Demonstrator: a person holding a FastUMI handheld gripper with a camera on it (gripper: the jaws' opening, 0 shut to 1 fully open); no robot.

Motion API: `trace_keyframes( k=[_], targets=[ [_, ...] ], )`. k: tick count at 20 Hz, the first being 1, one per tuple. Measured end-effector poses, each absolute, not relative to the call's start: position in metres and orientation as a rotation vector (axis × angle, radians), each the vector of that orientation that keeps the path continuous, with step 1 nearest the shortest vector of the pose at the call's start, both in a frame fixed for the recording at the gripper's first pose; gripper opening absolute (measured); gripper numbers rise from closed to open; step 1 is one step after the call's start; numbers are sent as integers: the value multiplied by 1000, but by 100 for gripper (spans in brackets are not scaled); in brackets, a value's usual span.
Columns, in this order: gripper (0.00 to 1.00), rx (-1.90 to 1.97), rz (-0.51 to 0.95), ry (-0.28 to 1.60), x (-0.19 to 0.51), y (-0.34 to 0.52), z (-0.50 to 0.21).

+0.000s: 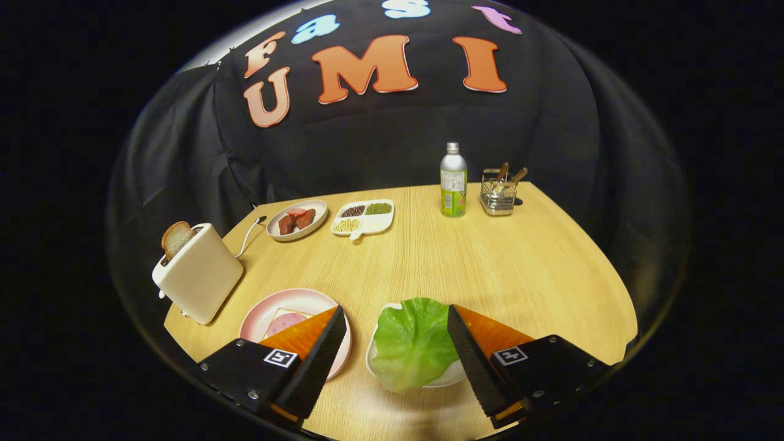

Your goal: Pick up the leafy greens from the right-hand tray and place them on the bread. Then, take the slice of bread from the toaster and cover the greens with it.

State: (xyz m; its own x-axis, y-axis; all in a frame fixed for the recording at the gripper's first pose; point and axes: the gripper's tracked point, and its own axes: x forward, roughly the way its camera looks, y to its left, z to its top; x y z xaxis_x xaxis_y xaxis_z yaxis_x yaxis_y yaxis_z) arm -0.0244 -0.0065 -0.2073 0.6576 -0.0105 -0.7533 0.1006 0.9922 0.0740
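The gripper fingers stand wide apart over the tabletop's near edge, touching nothing. The leafy greens lie on a white tray between them, close to the right finger. The left finger overlaps a pink plate holding bread with ham; the toaster with its slice stands at the left edge
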Motion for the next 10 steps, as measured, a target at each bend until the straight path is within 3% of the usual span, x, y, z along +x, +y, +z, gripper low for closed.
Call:
trace_keyframes(
  k=[10],
  targets=[
    [95,125,-84,1120,-45,-12,-263]
  ],
)
